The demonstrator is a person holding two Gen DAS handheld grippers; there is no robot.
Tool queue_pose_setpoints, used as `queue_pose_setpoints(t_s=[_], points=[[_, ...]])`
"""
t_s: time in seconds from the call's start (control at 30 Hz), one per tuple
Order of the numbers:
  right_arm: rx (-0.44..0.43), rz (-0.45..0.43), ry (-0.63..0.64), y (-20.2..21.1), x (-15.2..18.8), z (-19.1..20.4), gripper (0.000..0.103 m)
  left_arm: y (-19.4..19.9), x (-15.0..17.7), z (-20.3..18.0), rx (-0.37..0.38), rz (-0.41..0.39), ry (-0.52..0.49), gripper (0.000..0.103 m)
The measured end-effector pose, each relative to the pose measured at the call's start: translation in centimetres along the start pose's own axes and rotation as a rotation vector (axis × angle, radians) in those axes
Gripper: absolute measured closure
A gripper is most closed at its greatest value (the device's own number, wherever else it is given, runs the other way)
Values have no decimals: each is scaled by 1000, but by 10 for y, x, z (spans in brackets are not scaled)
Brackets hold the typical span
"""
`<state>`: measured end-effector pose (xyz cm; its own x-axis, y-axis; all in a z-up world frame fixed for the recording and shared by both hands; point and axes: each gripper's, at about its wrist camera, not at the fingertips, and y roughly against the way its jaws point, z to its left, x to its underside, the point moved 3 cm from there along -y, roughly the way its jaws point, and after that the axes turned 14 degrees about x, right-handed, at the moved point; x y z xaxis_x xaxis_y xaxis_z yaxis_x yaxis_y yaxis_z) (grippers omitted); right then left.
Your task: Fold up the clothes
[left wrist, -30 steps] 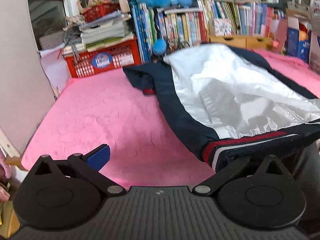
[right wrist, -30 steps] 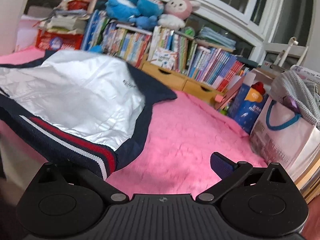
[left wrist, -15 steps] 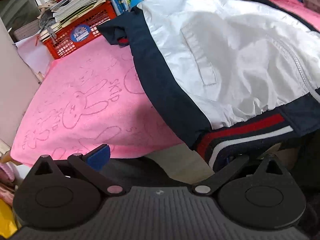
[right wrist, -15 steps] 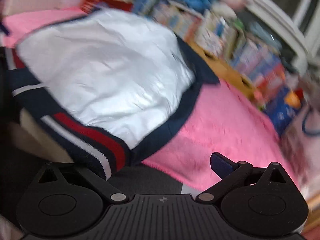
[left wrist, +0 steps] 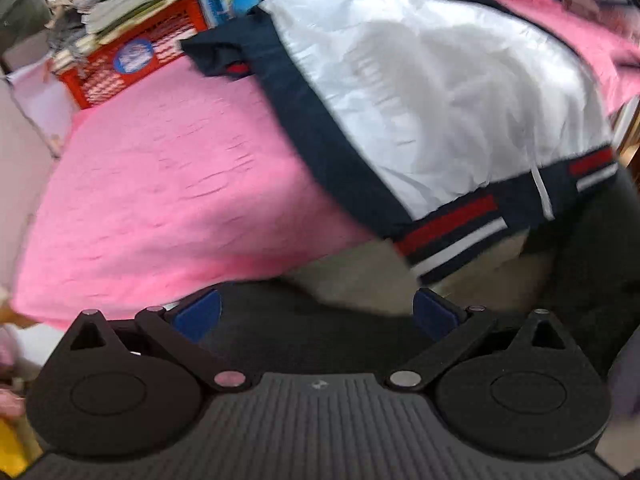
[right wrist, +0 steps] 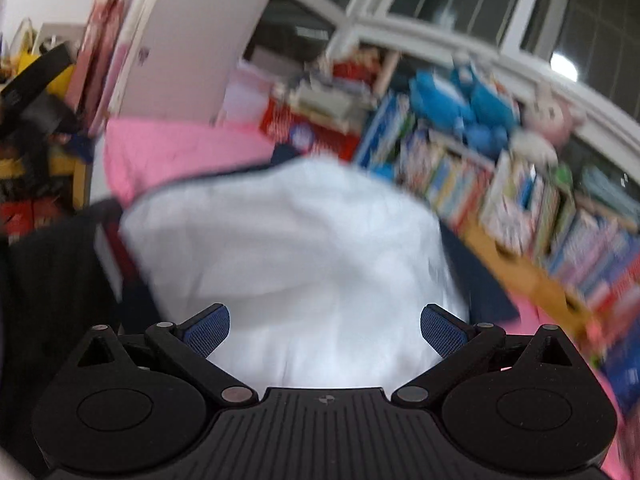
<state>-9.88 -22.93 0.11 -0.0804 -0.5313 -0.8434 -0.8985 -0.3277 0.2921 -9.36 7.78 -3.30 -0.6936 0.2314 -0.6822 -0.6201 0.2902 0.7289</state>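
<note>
Since the earlier frames both claws have let go of the striped hem and drawn back, and the right wrist view has swung up and leftwards over the garment. We now see the left claw (left wrist: pixel 316 314) with its jaws spread wide and nothing between them; its blue pads (left wrist: pixel 198 312) hang off the near edge of the counter, over a dark area below. The right claw (right wrist: pixel 325 330) is likewise wide open and holds nothing, with its blue pads (right wrist: pixel 208 328) framing the white fabric that fills the lower middle of that view.

The jacket (left wrist: pixel 432 92) lies spread on the pink blanket (left wrist: pixel 152 184) that covers the counter. We note a white, glossy body panel bordered in navy, and a ribbed hem (left wrist: pixel 460 232) with red and white stripes that overhangs the near edge. A navy sleeve (left wrist: pixel 216 56) with a red mark lies out to the far left of the garment.

In the right wrist view the jacket (right wrist: pixel 288 232) appears strongly blurred, so that we cannot tell whether the pads touch the cloth.

Behind the blanket stands a red crate (left wrist: pixel 132 60) under a stack of papers, beside a row of books (right wrist: pixel 520 208). Blue plush toys (right wrist: pixel 452 100) sit on top of the books.
</note>
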Motion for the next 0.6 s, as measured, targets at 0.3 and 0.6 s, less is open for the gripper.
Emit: queue_pose_setpoints(t_s=[0.3, 0.6], points=[[-96, -5, -54, -132, -40, 32, 0, 2, -56, 16, 12, -160, 45, 0], [-15, 289, -273, -113, 43, -32, 0, -82, -116, -7, 100, -185, 36, 0]])
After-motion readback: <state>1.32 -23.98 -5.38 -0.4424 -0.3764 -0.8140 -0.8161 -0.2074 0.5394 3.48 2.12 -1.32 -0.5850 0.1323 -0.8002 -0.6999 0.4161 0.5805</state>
